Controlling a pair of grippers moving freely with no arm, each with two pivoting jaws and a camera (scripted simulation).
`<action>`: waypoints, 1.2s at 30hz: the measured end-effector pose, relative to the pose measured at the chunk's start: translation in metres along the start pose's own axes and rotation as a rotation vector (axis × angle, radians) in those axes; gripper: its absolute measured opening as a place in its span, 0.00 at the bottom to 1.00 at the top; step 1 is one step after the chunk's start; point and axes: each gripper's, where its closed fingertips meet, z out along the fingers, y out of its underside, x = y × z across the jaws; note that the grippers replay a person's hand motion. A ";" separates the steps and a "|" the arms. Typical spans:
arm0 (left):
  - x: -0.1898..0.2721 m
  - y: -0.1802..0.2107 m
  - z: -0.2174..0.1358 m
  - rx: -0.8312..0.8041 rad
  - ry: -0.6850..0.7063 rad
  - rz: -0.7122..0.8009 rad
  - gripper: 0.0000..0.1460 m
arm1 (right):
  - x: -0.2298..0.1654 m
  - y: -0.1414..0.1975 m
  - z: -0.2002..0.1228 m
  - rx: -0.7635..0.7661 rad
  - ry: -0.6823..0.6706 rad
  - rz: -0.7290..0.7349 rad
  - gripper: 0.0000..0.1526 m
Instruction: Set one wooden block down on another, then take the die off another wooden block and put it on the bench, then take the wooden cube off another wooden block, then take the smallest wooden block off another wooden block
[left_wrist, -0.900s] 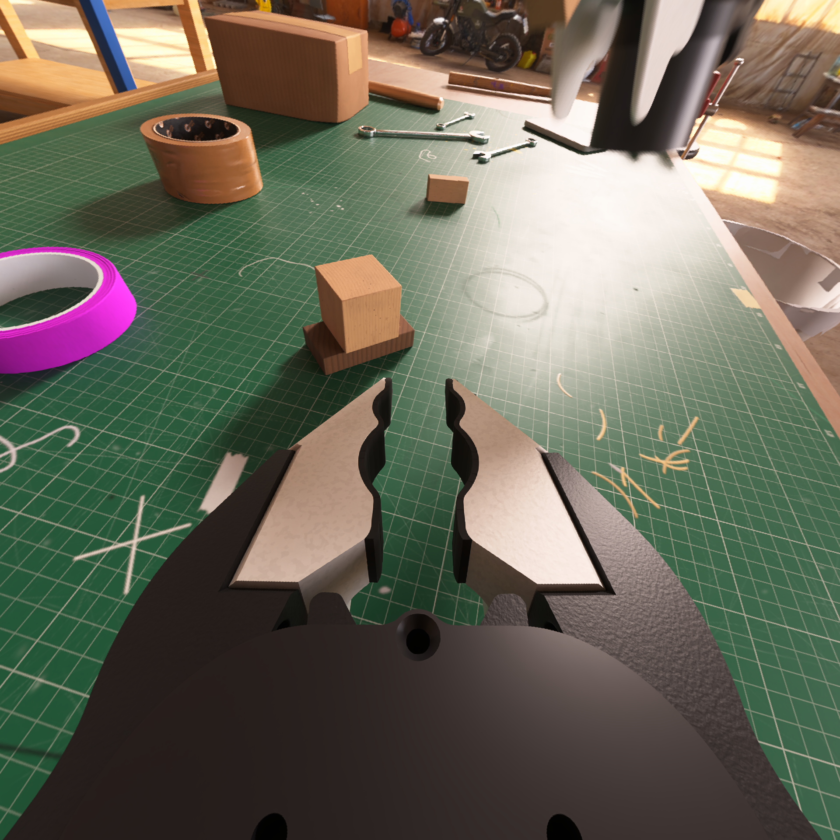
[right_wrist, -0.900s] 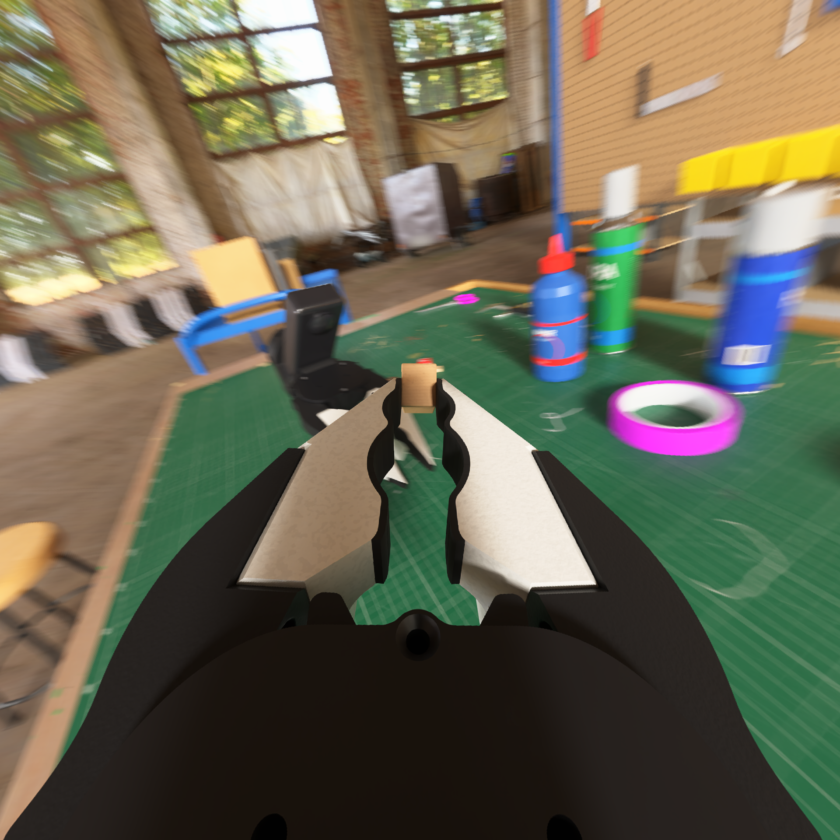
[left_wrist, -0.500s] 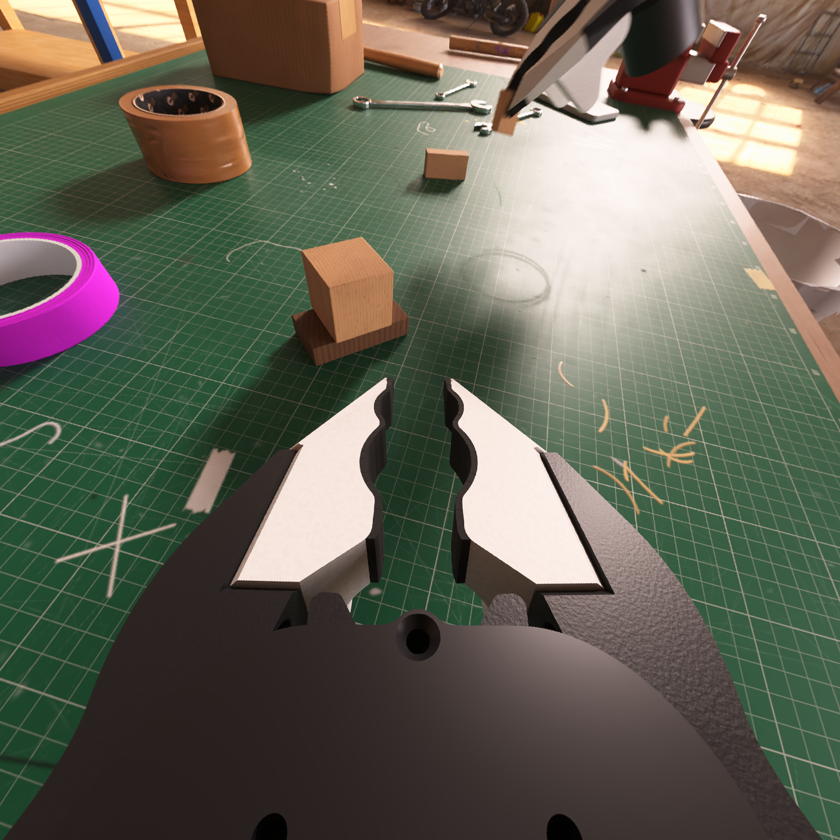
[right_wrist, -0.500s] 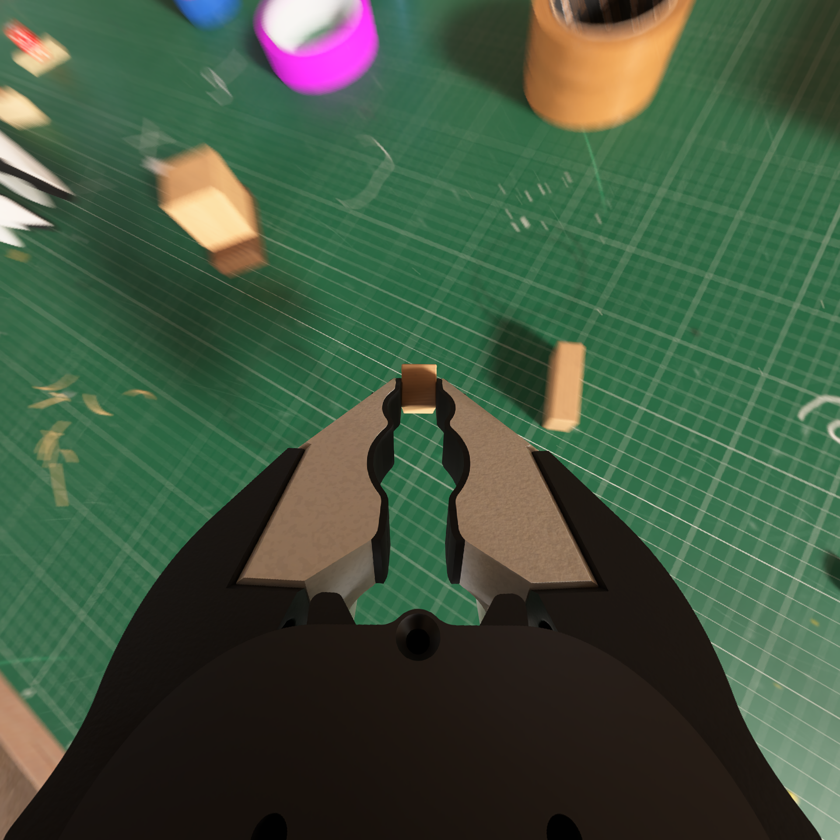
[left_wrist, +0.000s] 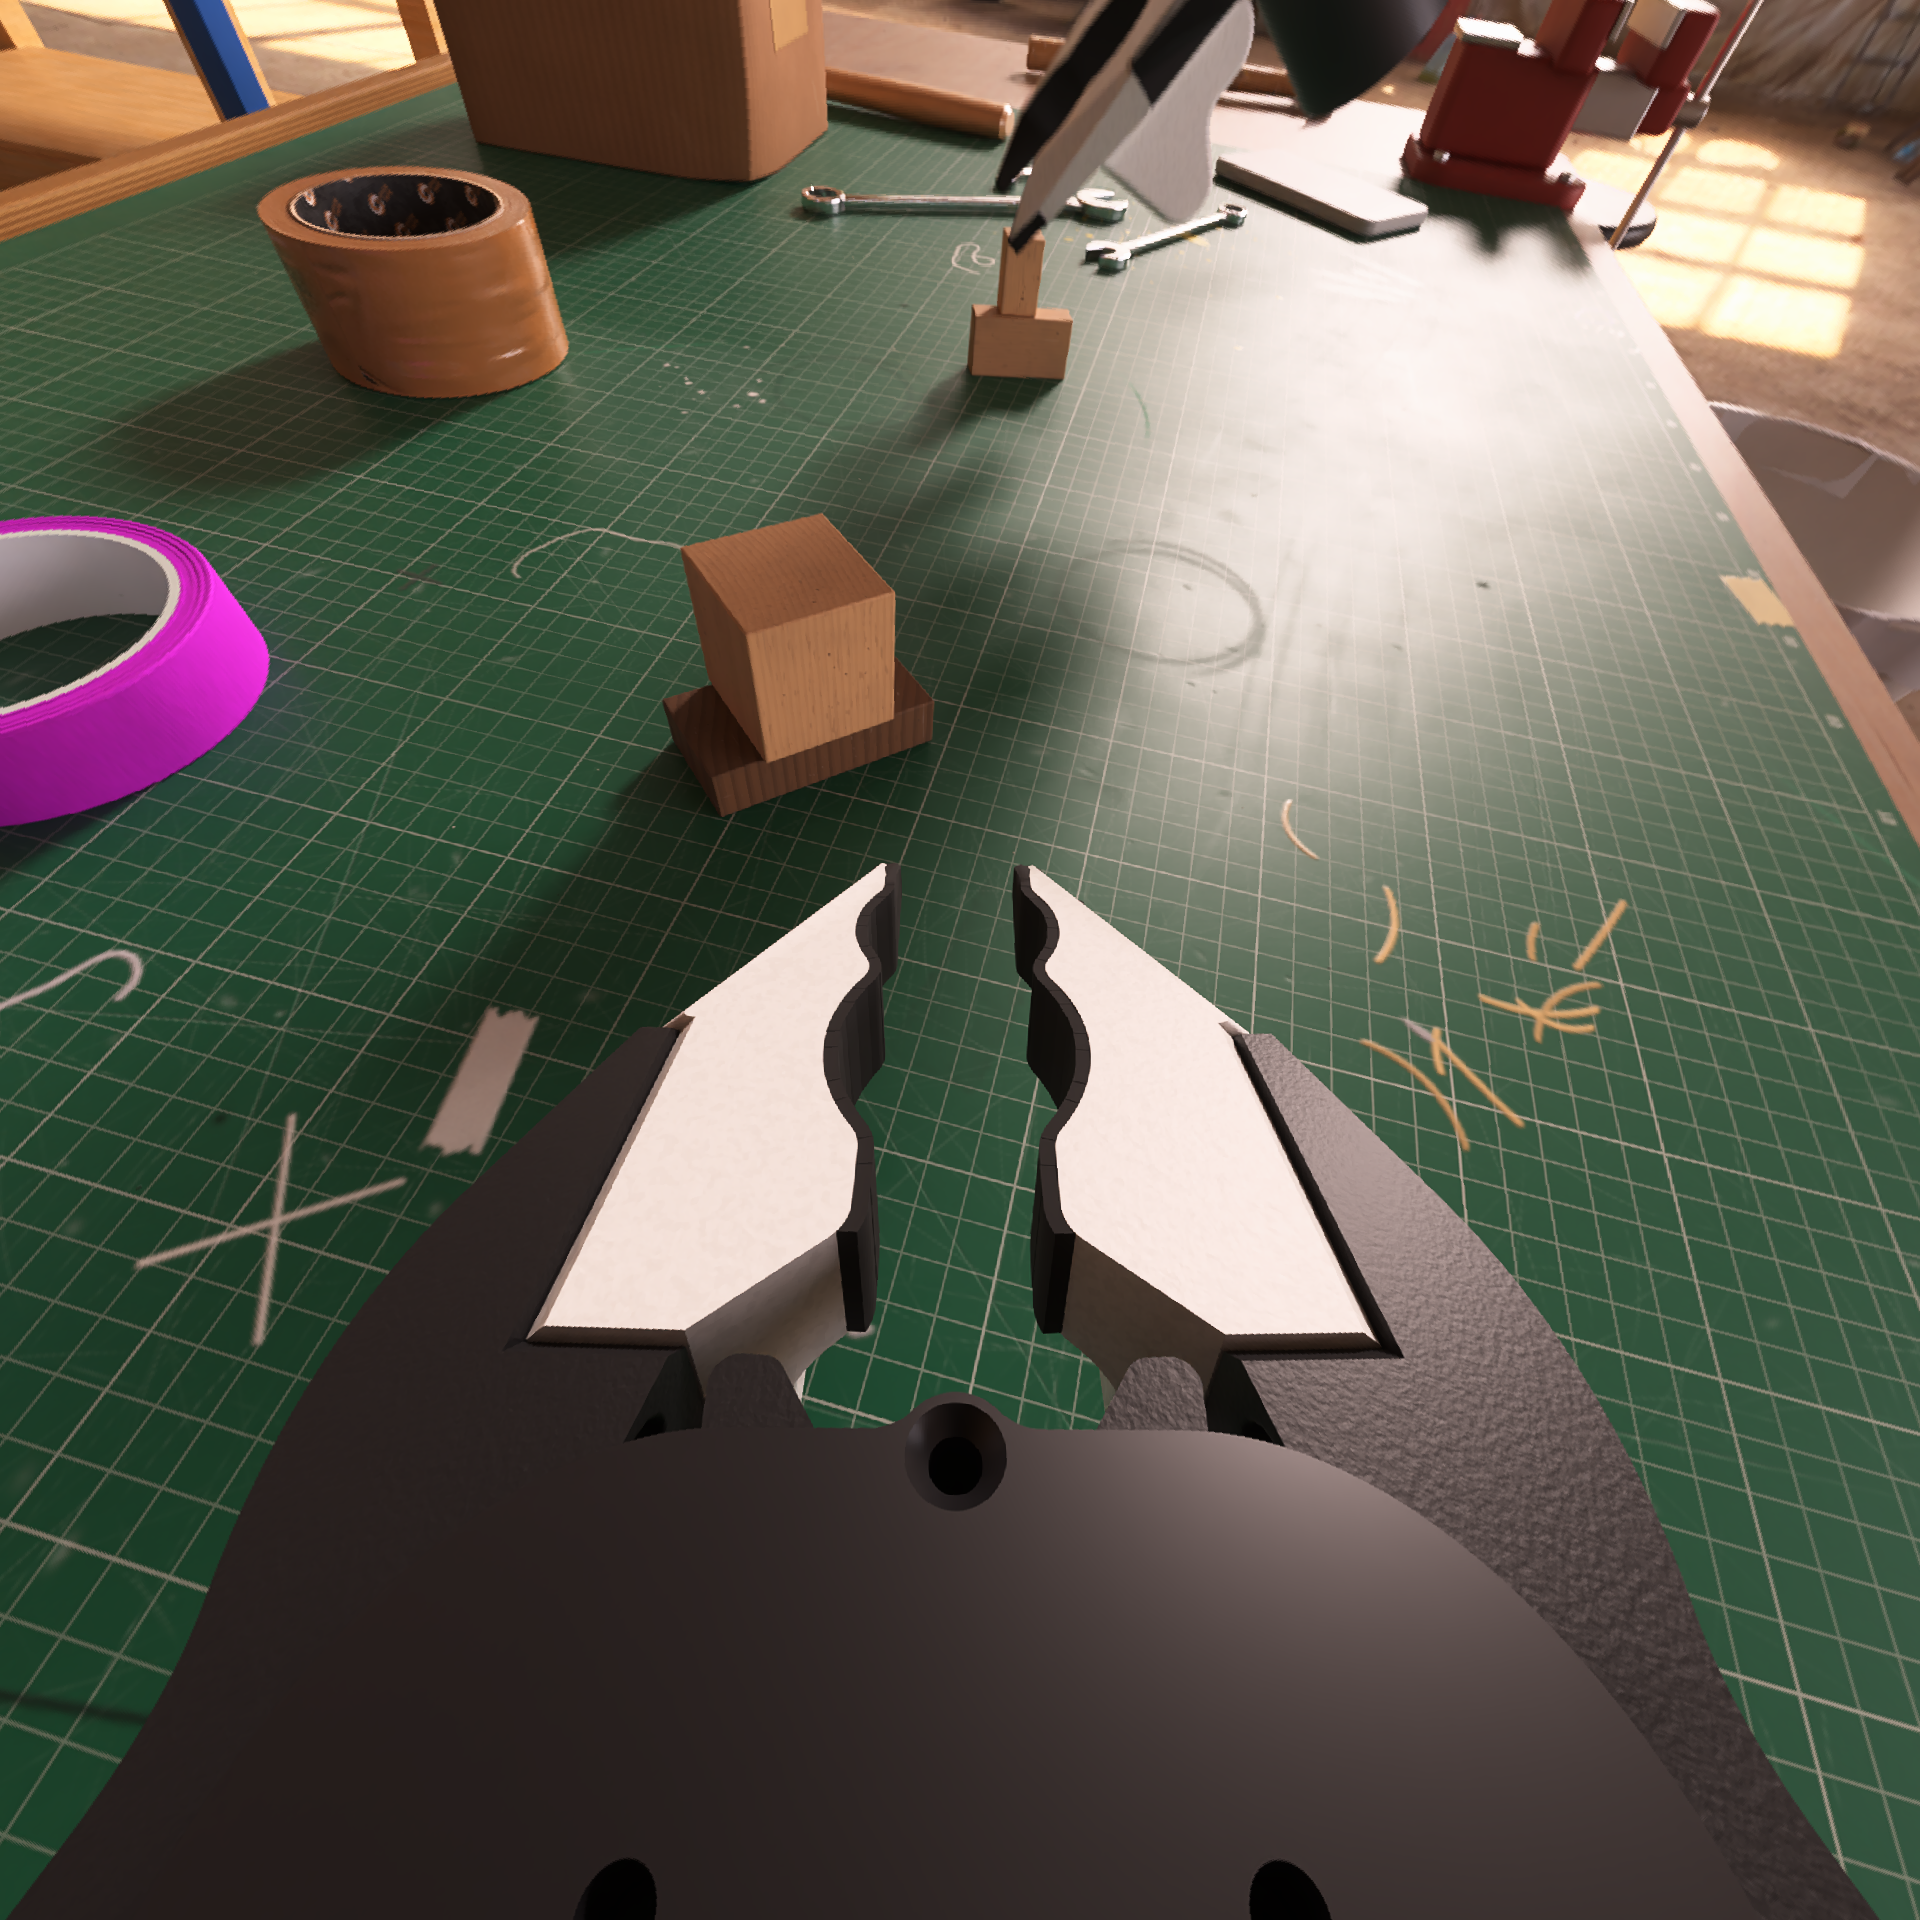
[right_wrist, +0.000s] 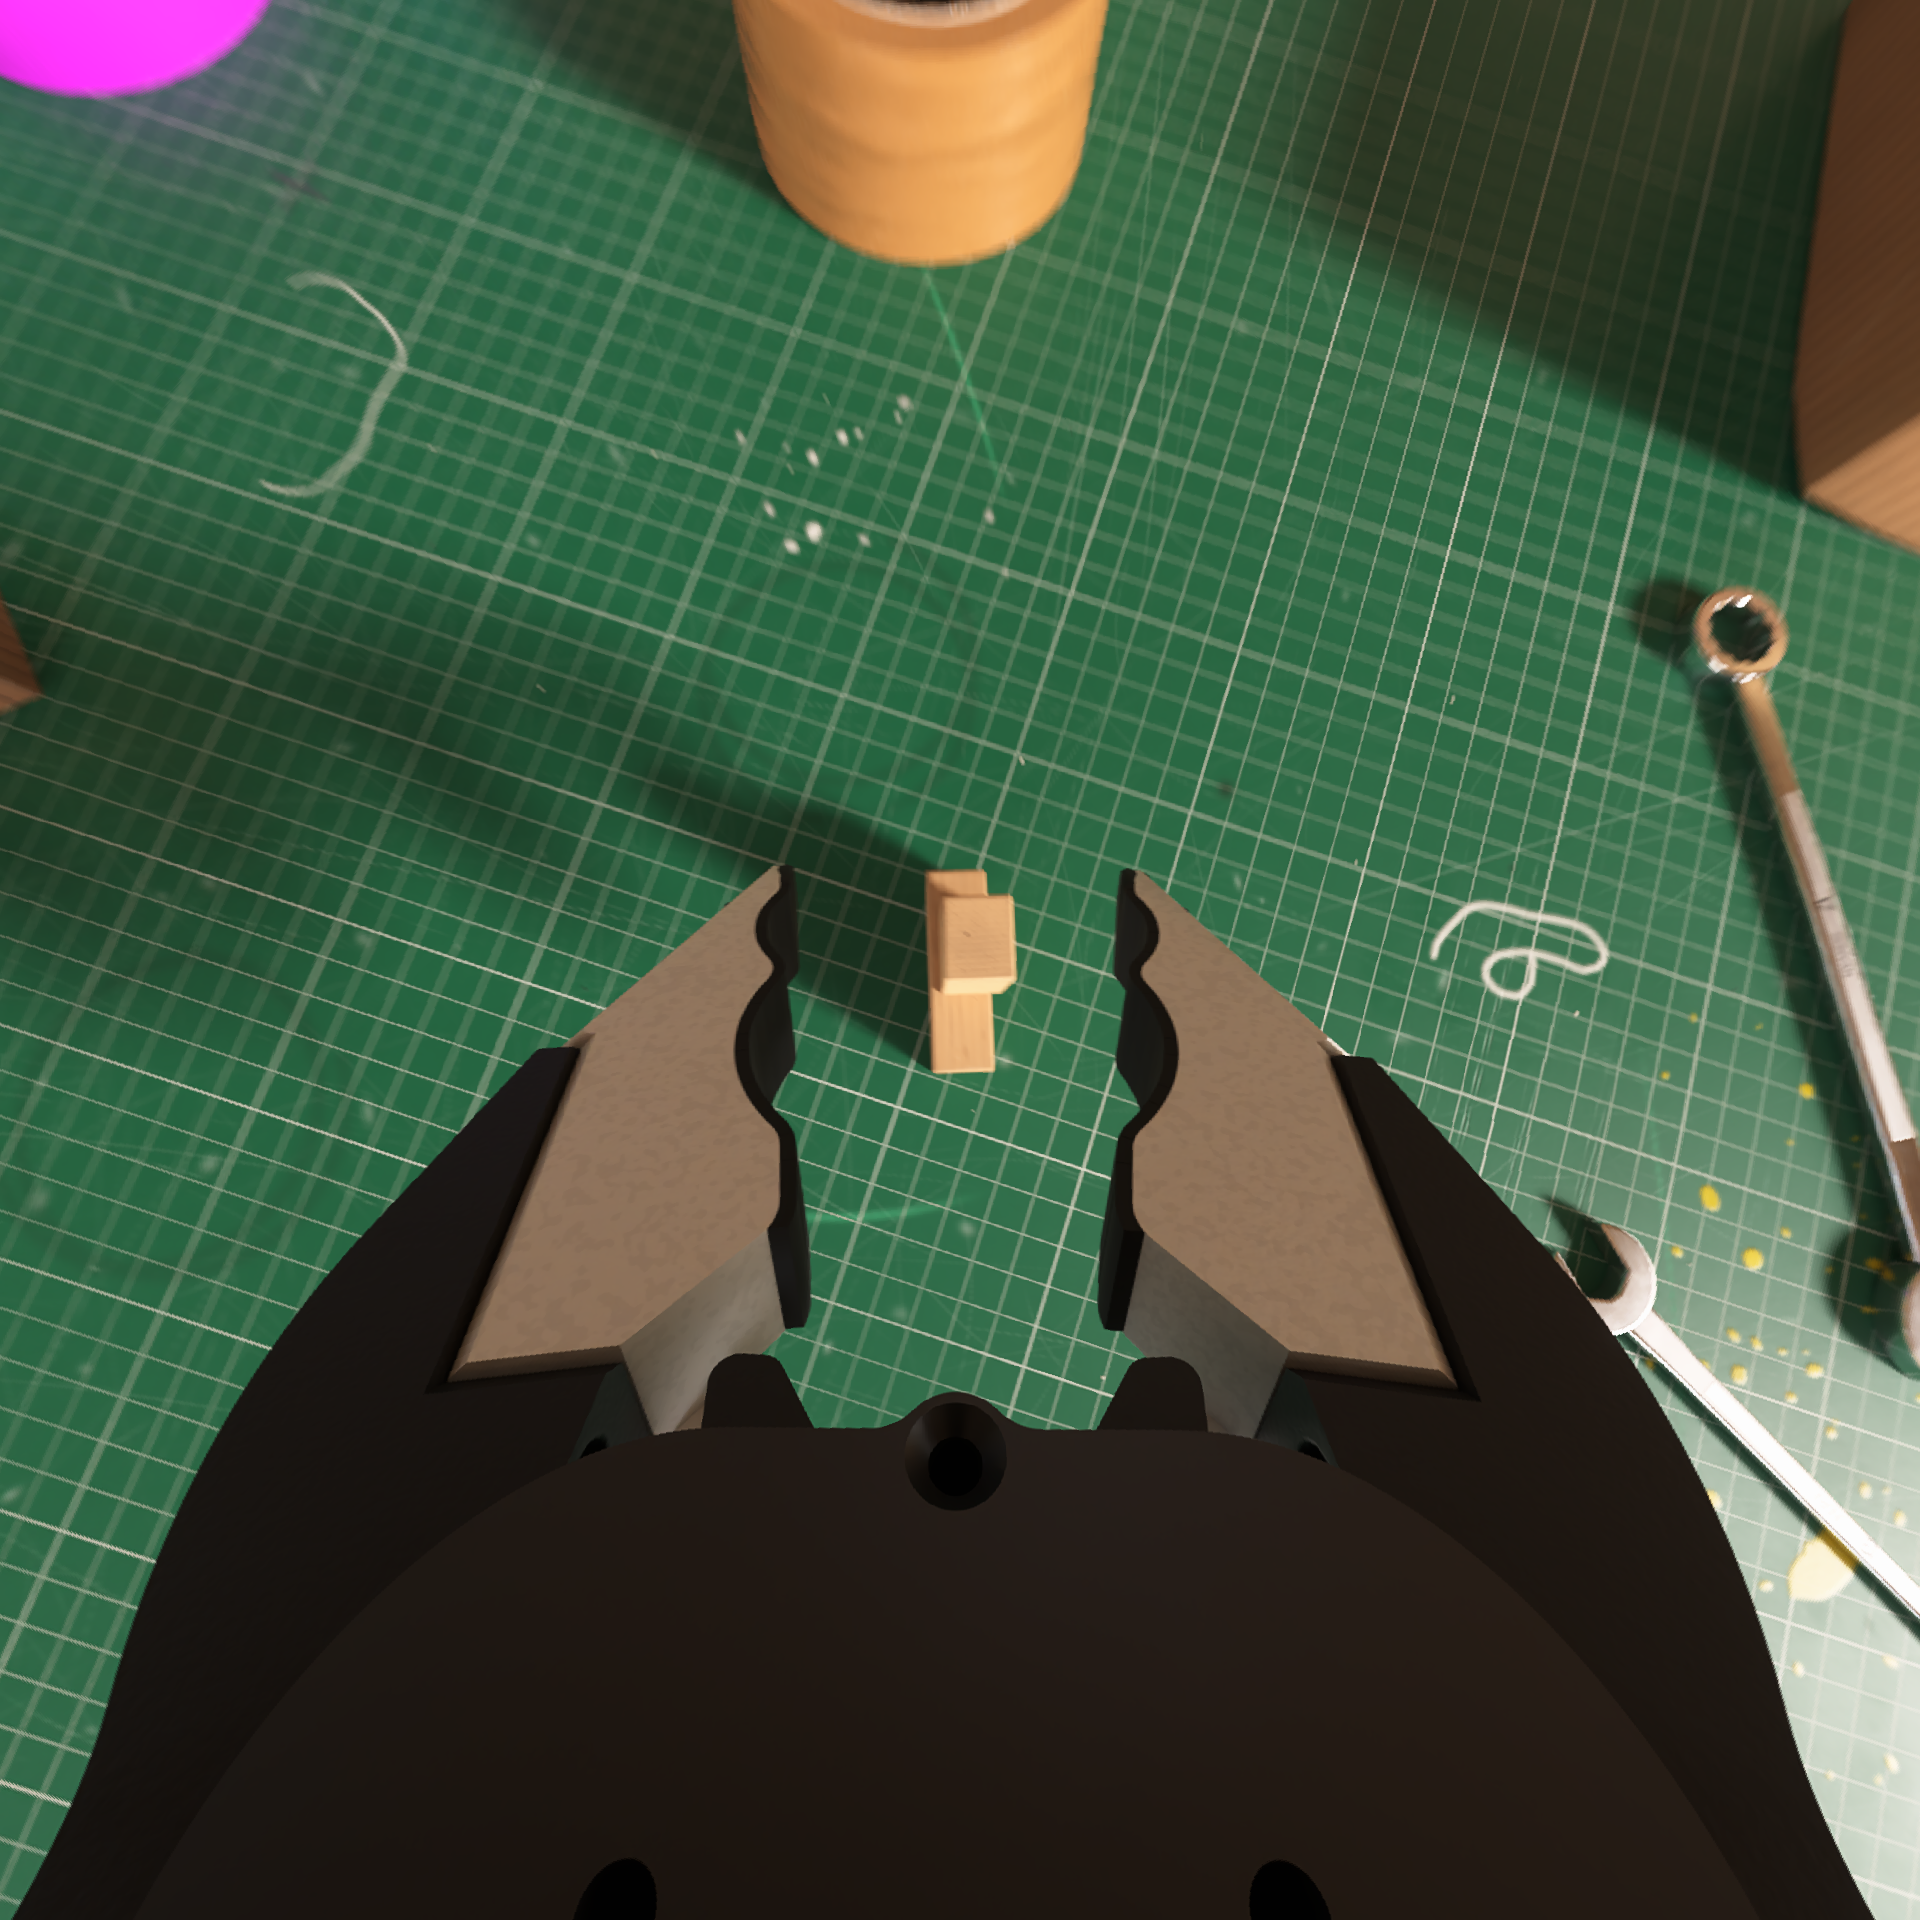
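The right gripper (right_wrist: 951, 914), jaws spread wide, is releasing the small block (right_wrist: 977, 948) onto the flat block (right_wrist: 961, 1029) at twelve o'clock; the die likely comes next.

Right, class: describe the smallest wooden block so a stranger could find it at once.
Start at the brown tape roll on the green mat. Right of it sits a pale wooden block. The smallest wooden block stands upright on it, slimmer than anything nearby.

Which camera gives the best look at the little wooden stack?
The right wrist view: it looks straight down on the small block lying across the lower block, between its open fingers. The left wrist view shows it far off, from the side, upright.
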 end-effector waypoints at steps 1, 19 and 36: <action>0.001 0.001 0.001 -0.006 0.000 0.009 0.15 | -0.004 -0.007 -0.005 0.021 0.011 -0.007 0.43; 0.010 -0.001 0.002 -0.037 0.006 0.042 0.24 | -0.276 -0.091 0.033 0.426 -0.415 -0.228 0.56; 0.002 -0.005 -0.010 -0.017 -0.001 0.050 0.72 | -0.290 -0.063 0.074 0.298 -0.460 -0.246 0.57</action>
